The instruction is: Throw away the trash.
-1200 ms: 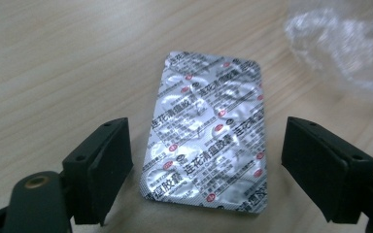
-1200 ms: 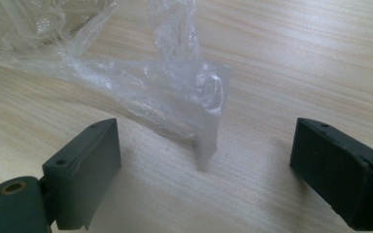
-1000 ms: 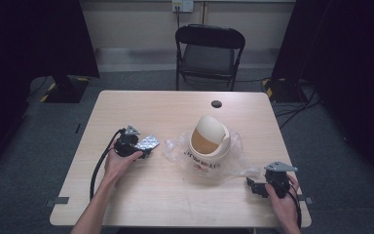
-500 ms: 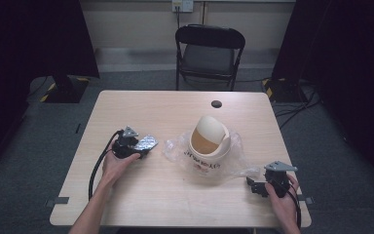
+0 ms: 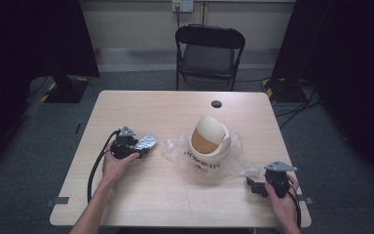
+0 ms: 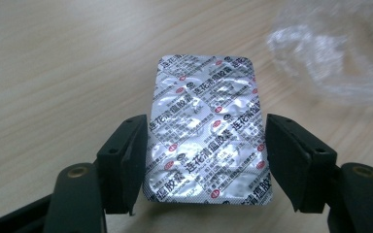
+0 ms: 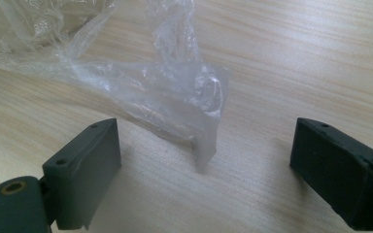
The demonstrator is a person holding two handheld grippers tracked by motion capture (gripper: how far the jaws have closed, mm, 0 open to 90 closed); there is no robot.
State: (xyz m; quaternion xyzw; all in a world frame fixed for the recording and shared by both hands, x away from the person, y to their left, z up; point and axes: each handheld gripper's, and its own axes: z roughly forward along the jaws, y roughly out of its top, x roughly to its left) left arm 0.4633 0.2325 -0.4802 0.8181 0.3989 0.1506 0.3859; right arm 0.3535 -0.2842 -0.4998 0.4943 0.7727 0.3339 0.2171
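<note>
Black hand-held gripper [image 5: 143,148], grey plate, black cable.

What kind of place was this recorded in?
Probably a recording studio or lab: a pale wooden table on grey carpet, black curtains on both sides, and one black folding chair against a bare wall.

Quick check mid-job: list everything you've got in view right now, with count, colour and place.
Silver foil blister pack of pills: one, silver with dark and red print, left part of table, between the left gripper's jaws.
Clear crumpled plastic bag: one, transparent, table centre, spread under the tub.
Cream round tub with a flip lid: one, cream with a brownish inside, on the bag.
Small black round disc: one, black, far side of table.
Light wooden table: one, pale wood.
Black folding chair: one, black, beyond the table.
Left gripper: one, black, closed on the pack's edges.
Right gripper: one, black, jaws open around a bag corner, not touching.
</note>
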